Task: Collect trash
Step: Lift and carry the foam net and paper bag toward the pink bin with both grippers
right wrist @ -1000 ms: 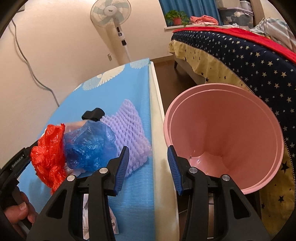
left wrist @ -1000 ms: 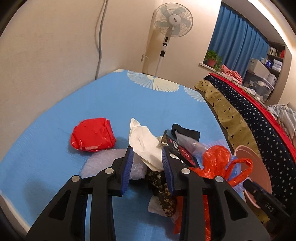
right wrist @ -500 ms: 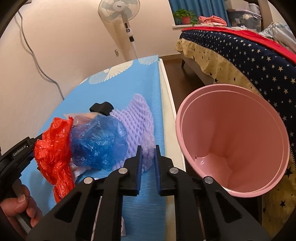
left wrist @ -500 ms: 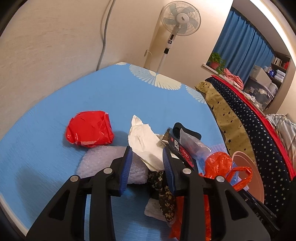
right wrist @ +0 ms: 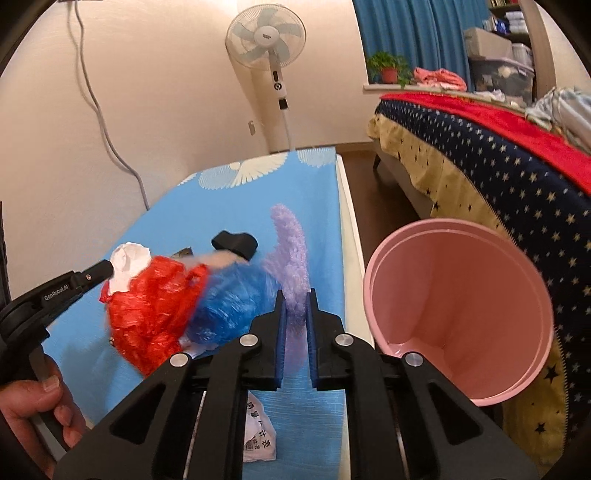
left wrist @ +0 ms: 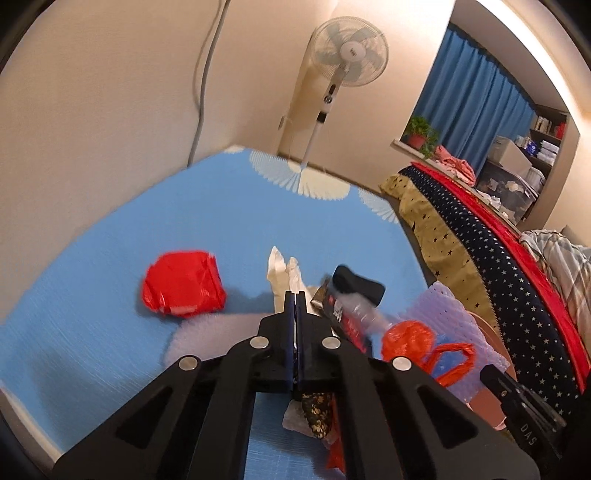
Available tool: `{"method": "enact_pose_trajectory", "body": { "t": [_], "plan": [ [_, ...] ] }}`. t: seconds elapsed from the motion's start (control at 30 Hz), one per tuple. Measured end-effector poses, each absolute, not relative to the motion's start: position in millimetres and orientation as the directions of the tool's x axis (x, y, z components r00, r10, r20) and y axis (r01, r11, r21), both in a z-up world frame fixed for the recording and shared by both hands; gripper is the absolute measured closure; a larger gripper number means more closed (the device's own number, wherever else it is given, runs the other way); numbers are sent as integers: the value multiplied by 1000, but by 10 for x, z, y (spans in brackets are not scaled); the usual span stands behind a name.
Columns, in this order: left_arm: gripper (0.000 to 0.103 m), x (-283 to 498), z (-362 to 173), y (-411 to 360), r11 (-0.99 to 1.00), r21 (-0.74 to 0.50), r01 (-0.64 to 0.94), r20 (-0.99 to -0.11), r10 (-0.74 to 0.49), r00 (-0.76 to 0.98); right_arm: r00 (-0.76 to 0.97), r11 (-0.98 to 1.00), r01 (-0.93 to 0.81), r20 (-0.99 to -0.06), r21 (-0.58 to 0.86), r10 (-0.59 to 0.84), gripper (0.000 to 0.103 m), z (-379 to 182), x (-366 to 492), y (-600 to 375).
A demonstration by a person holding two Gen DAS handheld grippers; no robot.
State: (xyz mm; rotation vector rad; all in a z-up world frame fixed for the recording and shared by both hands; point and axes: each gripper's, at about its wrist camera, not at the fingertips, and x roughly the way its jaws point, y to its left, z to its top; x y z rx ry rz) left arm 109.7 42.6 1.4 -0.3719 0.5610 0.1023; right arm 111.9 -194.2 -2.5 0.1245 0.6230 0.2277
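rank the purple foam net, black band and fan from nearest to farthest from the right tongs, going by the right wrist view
1. Purple foam net: pinched between the right tongs, rising just ahead of them.
2. Black band: farther up the blue table, left of the net.
3. Fan: farthest, standing on the floor beyond the table's far end, by the wall.

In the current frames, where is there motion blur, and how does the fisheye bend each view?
Left wrist view: the crumpled red plastic bag and the clear plastic bottle are smeared; the blue table cover edge curves. Right wrist view: the purple foam net between the right gripper pads is streaked, the pink plastic bin sharp; dark corners frame both.
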Motion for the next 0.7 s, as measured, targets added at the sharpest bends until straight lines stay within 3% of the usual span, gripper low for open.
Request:
{"method": "enact_pose_trajectory", "body": {
  "t": [0.7],
  "plan": [
    [103,487,759,378,963,-214,-162,-388,68,919,873,978,-150,-446,144,199,93,561,574,-2190]
  ]
}}
